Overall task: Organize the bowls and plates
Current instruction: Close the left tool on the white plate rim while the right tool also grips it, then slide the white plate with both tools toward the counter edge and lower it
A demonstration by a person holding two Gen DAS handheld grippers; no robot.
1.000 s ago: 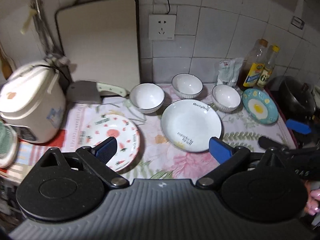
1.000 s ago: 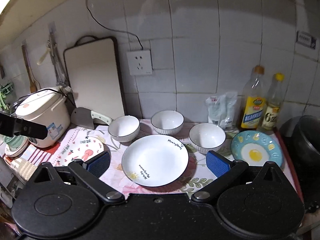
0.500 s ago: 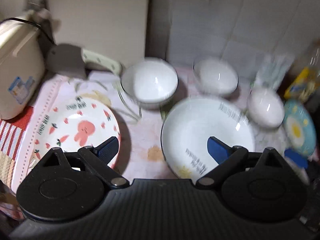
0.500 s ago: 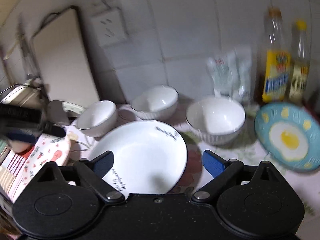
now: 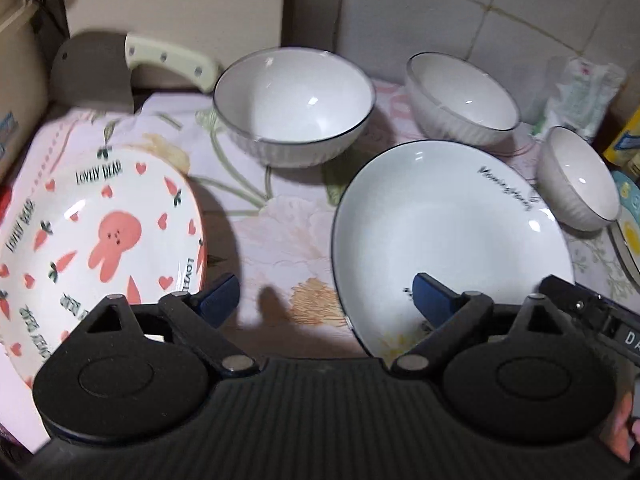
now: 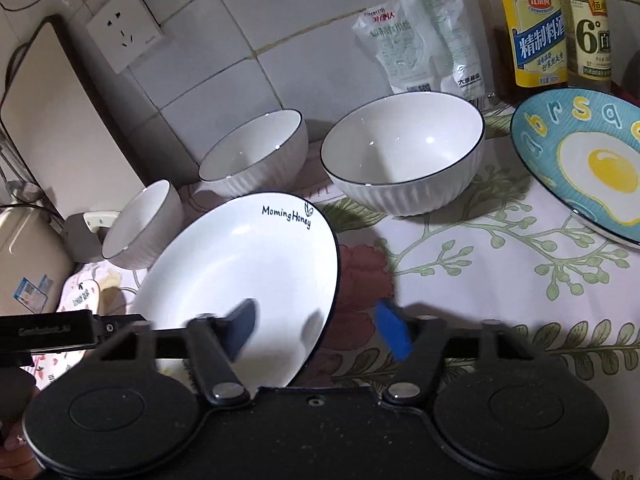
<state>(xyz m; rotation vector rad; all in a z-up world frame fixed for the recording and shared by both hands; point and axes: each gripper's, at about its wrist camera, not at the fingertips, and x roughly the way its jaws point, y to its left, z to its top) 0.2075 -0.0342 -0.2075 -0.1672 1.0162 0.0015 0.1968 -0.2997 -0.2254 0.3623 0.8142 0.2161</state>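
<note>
While both grippers hang low over the flowered cloth point(image 6: 500, 264), the step in hand looks like taking the white plate point(image 6: 240, 276) by its near rim, so that is where care should go; the plate lies flat on the cloth in the middle of the counter, lettered near its far edge. The right gripper point(image 6: 316, 330) straddles the plate's right rim, one blue pad over the plate's face and the other over the cloth beside it; its jaws have just been closing, yet neither pad presses the rim, so nothing is grasped. A good grip, I judge, needs that rim seated deep between the pads before squeezing, since a glazed edge may slip. The left gripper point(image 5: 324, 300) stands spread wide with nothing held, having closed only a little; one pad sits by the rabbit plate point(image 5: 88, 240), the other over the white plate's near edge.

Around them, largest first: the cutting board point(image 6: 52, 120) leans on the tiled wall; the egg plate point(image 6: 580, 168) lies at the right; three white bowls stand behind the white plate, the right bowl point(image 6: 404, 152), the middle bowl point(image 6: 252, 148) and the left bowl point(image 6: 140, 224), the last close to the plate's far rim and likeliest to be knocked; two bottles point(image 6: 532, 28) and a packet point(image 6: 416, 36) stand by the wall; a cleaver point(image 5: 132, 64) lies behind the rabbit plate
</note>
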